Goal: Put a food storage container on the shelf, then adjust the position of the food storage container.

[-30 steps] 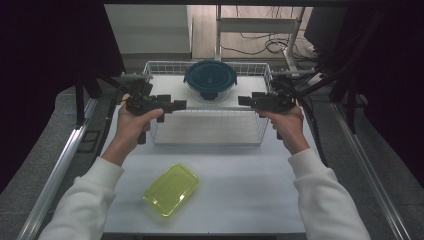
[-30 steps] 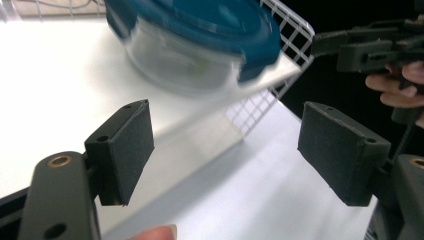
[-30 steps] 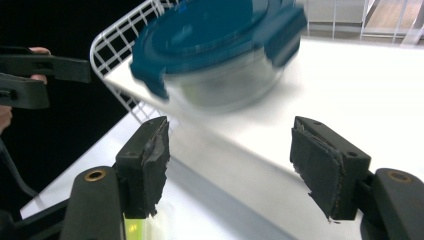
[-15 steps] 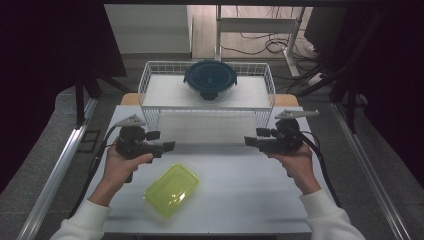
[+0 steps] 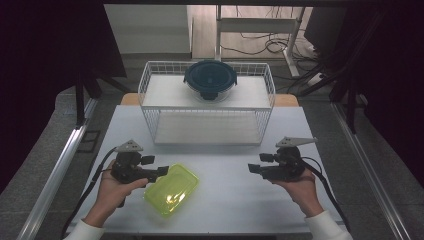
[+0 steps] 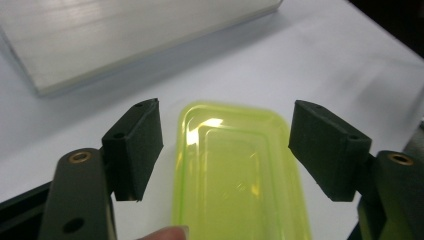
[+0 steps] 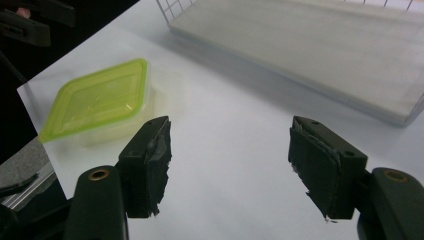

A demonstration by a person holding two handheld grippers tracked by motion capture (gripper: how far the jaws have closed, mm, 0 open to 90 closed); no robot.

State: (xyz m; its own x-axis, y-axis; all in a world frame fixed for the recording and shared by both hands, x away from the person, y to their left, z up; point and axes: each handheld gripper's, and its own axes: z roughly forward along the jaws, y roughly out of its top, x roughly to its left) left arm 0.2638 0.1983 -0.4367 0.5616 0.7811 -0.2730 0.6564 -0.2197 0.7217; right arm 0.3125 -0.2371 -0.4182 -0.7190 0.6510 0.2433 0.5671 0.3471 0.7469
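Container [image 6: 235, 175] (near end cut off) lies between spread fingers [image 6: 137, 147].

Grey floor [image 5: 30, 150], white table [image 5: 240, 195], cables [image 5: 260, 45] behind, dark surrounds

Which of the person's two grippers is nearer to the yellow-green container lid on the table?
Left. The left gripper sits right at the yellow-green container, its open jaws either side of the near end. The right gripper hangs open farther off, across bare table.
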